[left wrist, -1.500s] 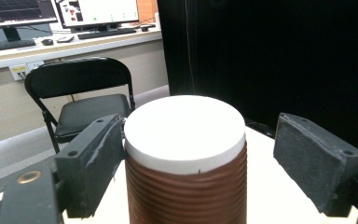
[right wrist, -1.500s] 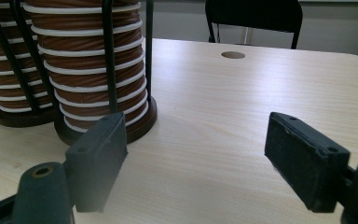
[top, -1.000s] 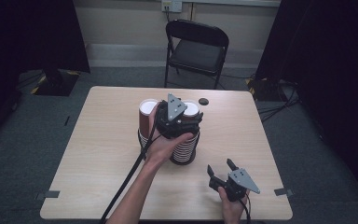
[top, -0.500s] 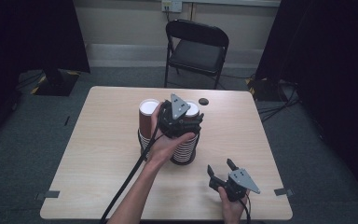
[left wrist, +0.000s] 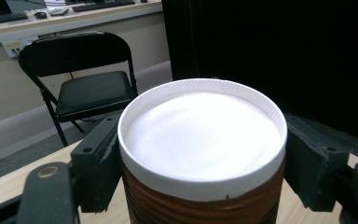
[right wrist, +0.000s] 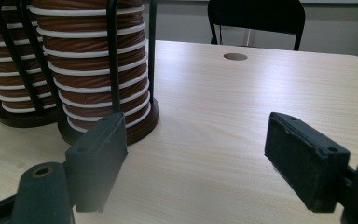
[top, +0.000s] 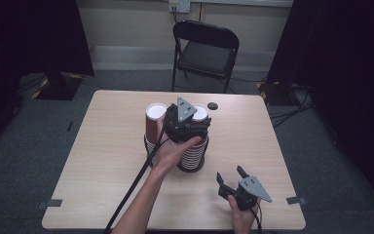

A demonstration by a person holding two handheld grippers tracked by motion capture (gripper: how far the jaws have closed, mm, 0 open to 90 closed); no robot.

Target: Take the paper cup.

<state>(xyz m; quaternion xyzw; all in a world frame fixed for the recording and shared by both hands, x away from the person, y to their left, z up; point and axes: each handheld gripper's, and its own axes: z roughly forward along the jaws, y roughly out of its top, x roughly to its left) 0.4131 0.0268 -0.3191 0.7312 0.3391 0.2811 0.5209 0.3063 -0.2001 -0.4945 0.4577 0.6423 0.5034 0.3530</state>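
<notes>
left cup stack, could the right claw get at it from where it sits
Probably yes, with a detour. The right claw rests open near the table's front edge, bare wood ahead of it. But the right cup stack and the left hand stand between it and the left cup stack, so it must swing around them.

Black folding chair [top: 205, 52], grey carpet [top: 24, 126], dark curtains [top: 341, 53]

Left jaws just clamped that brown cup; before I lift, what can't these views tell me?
- High view: the left gripper and hand cover the gripped brown ribbed paper cup and its stack.
- Left gripper view: the bottom edge crops that cup's body; its white inside hides any contents.
- Right gripper view: the top edge crops both cup stacks in black wire holders.
</notes>
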